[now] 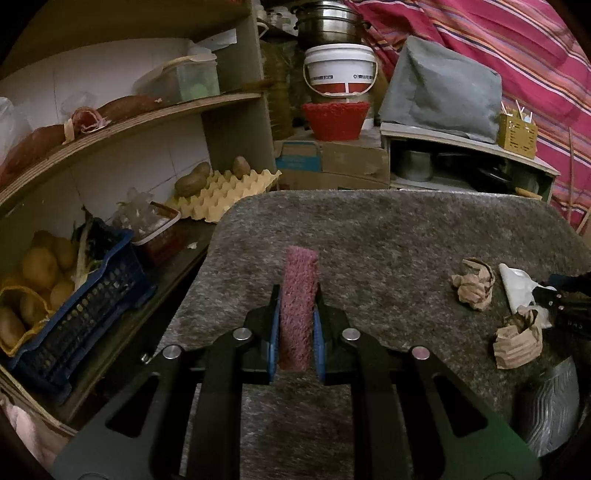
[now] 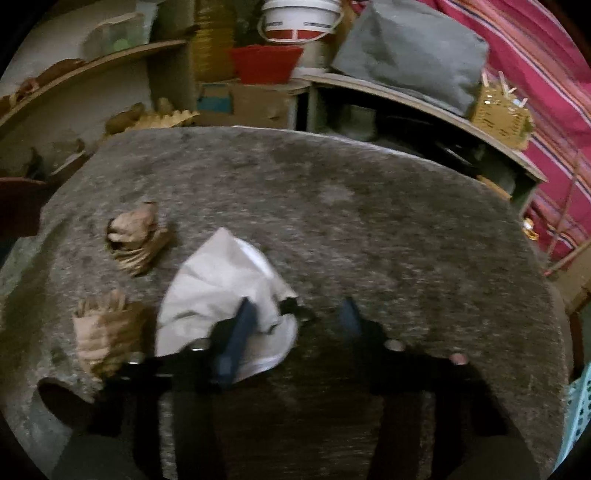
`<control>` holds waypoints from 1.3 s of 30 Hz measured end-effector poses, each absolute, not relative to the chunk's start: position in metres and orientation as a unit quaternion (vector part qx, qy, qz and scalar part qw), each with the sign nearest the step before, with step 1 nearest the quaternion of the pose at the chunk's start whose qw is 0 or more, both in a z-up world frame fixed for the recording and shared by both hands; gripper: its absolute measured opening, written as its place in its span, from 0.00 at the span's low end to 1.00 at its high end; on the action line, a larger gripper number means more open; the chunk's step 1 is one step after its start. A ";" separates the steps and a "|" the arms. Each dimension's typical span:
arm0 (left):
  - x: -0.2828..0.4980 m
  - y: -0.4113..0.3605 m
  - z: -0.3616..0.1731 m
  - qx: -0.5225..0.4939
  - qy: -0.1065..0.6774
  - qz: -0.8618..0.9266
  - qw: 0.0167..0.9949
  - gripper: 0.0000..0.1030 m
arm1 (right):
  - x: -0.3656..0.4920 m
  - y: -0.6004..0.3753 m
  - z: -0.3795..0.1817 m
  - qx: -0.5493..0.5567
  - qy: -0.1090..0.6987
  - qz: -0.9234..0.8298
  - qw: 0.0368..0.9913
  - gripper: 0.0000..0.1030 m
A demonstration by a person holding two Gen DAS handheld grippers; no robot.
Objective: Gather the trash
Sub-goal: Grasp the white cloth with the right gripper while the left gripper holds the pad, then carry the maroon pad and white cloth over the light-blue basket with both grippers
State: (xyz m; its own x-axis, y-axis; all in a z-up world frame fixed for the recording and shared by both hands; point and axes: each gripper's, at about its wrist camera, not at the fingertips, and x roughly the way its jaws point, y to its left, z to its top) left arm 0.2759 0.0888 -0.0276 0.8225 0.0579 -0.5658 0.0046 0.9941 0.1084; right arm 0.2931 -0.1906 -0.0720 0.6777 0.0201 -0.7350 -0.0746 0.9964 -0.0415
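crumpled papers [image 1: 474, 283] near felt edge [image 1: 369, 192]

**A cramped home pantry corner**

This looks like a household storeroom: curved plywood shelves [image 1: 122, 122] carry a dark blue slotted plastic crate of potatoes [image 1: 79, 314] and a yellow cardboard egg tray [image 1: 229, 192]. Behind, a white-and-red plastic bucket [image 1: 340, 72] sits under stacked steel pots [image 1: 327, 20], with a striped pink cloth [image 1: 517, 55] hanging alongside.
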 end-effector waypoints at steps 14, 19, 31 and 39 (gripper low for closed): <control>0.270 0.083 -0.019 0.050 0.287 0.012 0.956 0.13 | 0.285 -0.208 -0.055 -0.008 0.365 0.014 0.931 0.14; 0.266 0.076 -0.011 0.048 0.283 0.010 0.958 0.13 | 0.272 -0.219 -0.043 -0.009 0.342 -0.002 0.940 0.14; 0.247 0.037 0.005 0.058 0.265 -0.020 0.962 0.13 | 0.239 -0.267 -0.028 0.005 0.325 -0.032 0.945 0.14; 0.229 0.001 0.014 0.071 0.253 -0.048 0.964 0.13 | 0.214 -0.297 -0.018 0.009 0.318 -0.051 0.947 0.14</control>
